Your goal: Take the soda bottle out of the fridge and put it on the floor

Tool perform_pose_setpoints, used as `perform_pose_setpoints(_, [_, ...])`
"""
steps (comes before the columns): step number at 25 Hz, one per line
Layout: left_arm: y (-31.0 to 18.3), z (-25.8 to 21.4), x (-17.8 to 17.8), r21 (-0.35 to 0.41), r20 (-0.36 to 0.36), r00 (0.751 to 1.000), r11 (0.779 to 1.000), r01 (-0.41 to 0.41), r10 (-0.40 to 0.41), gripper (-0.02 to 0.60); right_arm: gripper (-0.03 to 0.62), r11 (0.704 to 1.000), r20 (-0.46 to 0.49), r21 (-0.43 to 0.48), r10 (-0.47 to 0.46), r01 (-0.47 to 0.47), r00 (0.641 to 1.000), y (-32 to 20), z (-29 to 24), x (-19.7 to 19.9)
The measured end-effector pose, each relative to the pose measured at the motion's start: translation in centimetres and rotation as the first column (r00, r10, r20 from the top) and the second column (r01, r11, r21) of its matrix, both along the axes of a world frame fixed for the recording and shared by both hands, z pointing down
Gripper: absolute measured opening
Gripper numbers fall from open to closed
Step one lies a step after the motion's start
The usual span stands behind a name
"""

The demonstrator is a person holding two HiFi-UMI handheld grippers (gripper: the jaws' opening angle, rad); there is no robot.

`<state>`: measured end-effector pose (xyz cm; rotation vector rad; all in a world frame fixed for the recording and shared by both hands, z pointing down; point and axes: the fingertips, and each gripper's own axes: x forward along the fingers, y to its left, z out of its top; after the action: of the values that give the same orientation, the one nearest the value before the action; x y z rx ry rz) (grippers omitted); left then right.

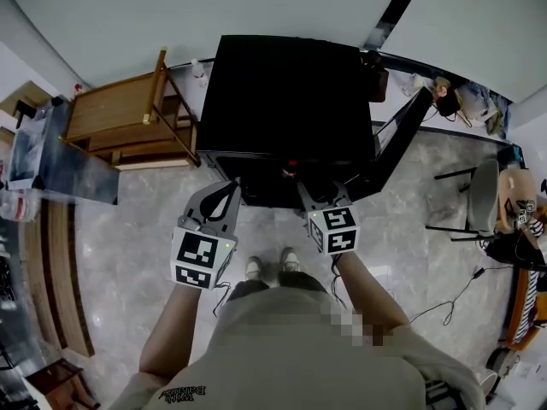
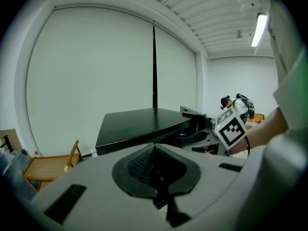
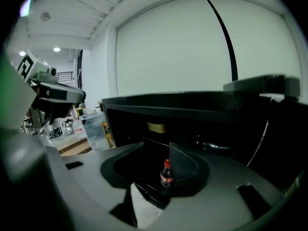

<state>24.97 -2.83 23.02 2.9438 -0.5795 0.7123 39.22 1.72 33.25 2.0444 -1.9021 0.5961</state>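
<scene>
A black fridge [image 1: 282,101] stands on the marble floor ahead of me, its door [image 1: 402,139] swung open to the right. Inside, a small dark soda bottle [image 3: 166,173] with a red cap stands upright on a shelf; the red cap [image 1: 291,167] also shows in the head view. My right gripper [image 1: 322,196] is open at the fridge's opening. In its own view the bottle shows between the spread jaws [image 3: 155,150], farther in and untouched. My left gripper [image 1: 227,188] hangs to the left of the opening, shut and empty, with its pads meeting [image 2: 154,147].
A wooden chair [image 1: 128,122] stands left of the fridge, with a grey cabinet [image 1: 64,156] beside it. An office chair [image 1: 479,196] and a floor cable [image 1: 453,301] lie to the right. My shoes [image 1: 269,267] are just in front of the fridge.
</scene>
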Motion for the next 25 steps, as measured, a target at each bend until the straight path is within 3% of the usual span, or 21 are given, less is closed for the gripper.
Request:
perform_pose_setpoints(12, [-0.3, 4.1, 1.8, 0.011, 0.051, 0.998, 0.999, 0.032, -0.033, 0.006, 0.137, 0.996, 0.002, -0.085, -0.035, 0.035, 0.999, -4.1, 7.5, 1.1])
perform_pose_setpoints(17, [-0.4, 5.8, 1.9, -0.022, 0.019, 0.998, 0.998, 0.065, -0.065, 0.006, 0.172, 0.993, -0.027, -0.109, -0.038, 0.034, 0.999, -5.3, 10.4, 1.1])
perform_pose_setpoints(25, [-0.9, 9.9, 4.2, -0.072, 0.01, 0.995, 0.992, 0.102, -0.101, 0.006, 0.173, 0.991, -0.065, -0.129, -0.044, 0.035, 0.997, -6.2, 13.9, 3.0])
